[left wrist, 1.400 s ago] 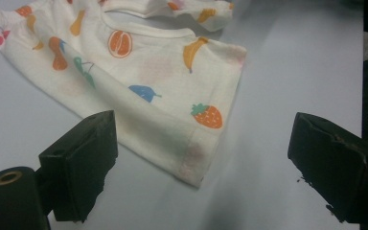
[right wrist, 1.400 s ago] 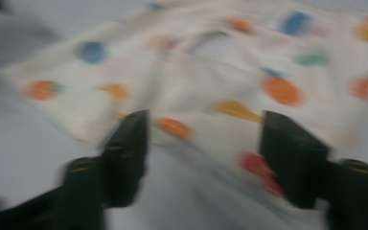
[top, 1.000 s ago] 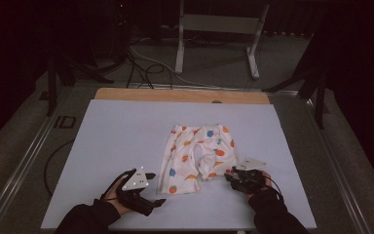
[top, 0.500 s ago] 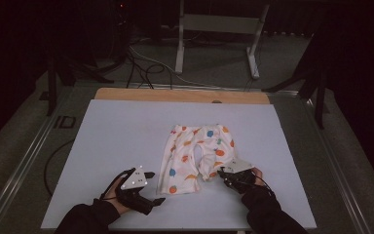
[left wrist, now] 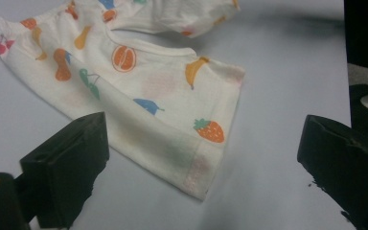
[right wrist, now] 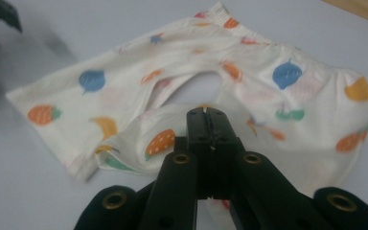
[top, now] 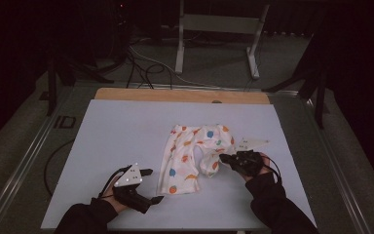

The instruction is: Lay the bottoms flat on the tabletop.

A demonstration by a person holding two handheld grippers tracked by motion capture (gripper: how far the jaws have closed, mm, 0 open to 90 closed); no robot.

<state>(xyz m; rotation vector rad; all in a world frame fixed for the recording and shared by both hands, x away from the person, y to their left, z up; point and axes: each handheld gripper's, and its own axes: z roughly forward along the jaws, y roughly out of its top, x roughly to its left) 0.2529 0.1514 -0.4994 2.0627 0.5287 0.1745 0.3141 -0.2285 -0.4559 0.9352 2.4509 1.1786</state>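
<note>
Shorts [top: 191,155], fruit-print, soft and light, mid-mat [top: 126,126]. Right gripper [right wrist: 205,112] jaws pinch the folded leg; left gripper [left wrist: 206,158], jaws spread, beside the flat leg's hem, probably best hold there.

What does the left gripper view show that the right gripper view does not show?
Left gripper view: its own black jaws stand wide apart, with the near leg hem and a strawberry print between them on the mat.
Right gripper view: the right gripper has its jaws closed on a fold of the other leg, and the waistband lies beyond.
Both: the fruit-print shorts on the pale mat.
</note>
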